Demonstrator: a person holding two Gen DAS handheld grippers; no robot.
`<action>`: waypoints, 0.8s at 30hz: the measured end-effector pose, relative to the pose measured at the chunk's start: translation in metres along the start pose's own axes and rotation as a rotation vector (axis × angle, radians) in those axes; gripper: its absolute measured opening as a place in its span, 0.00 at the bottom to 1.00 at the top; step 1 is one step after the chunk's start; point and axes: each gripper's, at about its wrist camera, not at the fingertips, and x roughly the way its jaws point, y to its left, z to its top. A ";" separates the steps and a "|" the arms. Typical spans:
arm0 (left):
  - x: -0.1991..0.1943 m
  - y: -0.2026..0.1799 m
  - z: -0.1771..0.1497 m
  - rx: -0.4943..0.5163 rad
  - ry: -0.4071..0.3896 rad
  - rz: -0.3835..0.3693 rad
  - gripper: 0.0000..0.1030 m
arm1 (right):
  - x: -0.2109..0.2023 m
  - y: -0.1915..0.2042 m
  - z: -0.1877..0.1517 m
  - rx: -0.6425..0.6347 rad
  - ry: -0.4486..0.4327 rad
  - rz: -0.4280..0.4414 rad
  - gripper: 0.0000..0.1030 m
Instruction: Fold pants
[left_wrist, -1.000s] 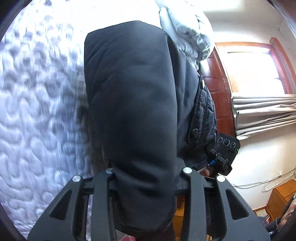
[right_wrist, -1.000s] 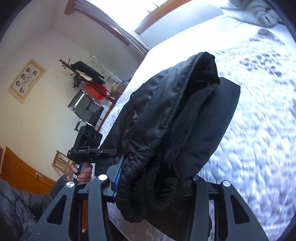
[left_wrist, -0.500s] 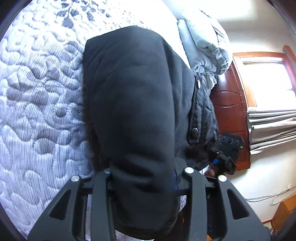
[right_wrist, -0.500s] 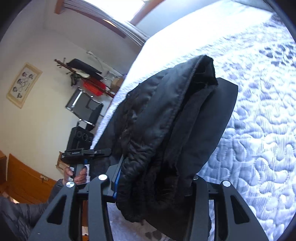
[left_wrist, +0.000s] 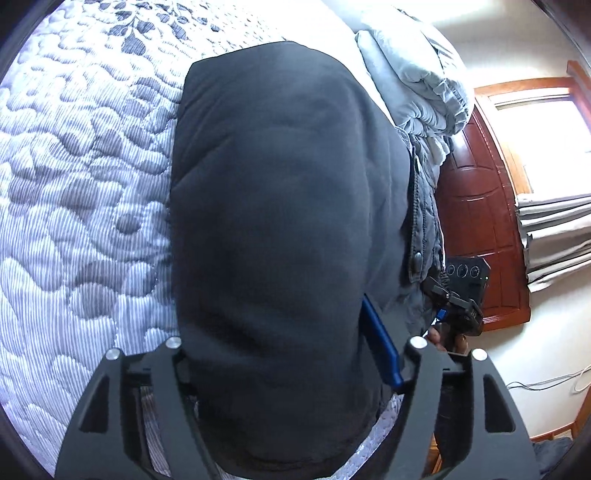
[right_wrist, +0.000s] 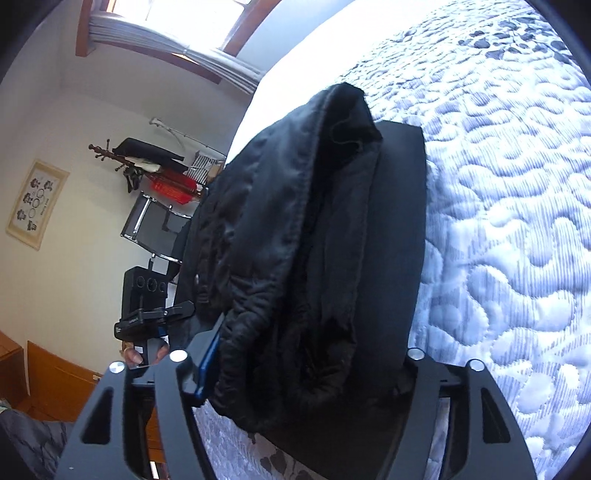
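Right gripper (right_wrist: 303, 369) at six o'clock, jaws just opened wide — bunched black pants (right_wrist: 314, 266) between them, loose from the blue pad, quilted bed (right_wrist: 498, 206) at three o'clock, left gripper (right_wrist: 147, 317) at nine o'clock — hand-held.

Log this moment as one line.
left claw: opening, pants between | right claw: opening, pants between | pants over quilt

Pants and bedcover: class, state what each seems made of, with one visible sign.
Pants: thick, matte black cloth, perhaps padded or fleece-lined; the sign is soft rounded folds and a fuzzy inner edge. Bedcover: quilted pale fabric, likely cotton or polyester; the sign is stitched, puffy swirls.
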 end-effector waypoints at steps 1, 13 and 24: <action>0.000 0.000 -0.001 -0.003 -0.001 0.000 0.69 | -0.001 -0.002 0.000 0.003 -0.004 0.005 0.70; -0.016 0.009 -0.018 -0.033 -0.029 0.007 0.72 | -0.023 -0.013 -0.009 0.027 -0.042 -0.016 0.74; -0.032 0.010 -0.038 -0.057 -0.077 0.053 0.83 | -0.047 -0.025 -0.018 0.072 -0.088 -0.074 0.76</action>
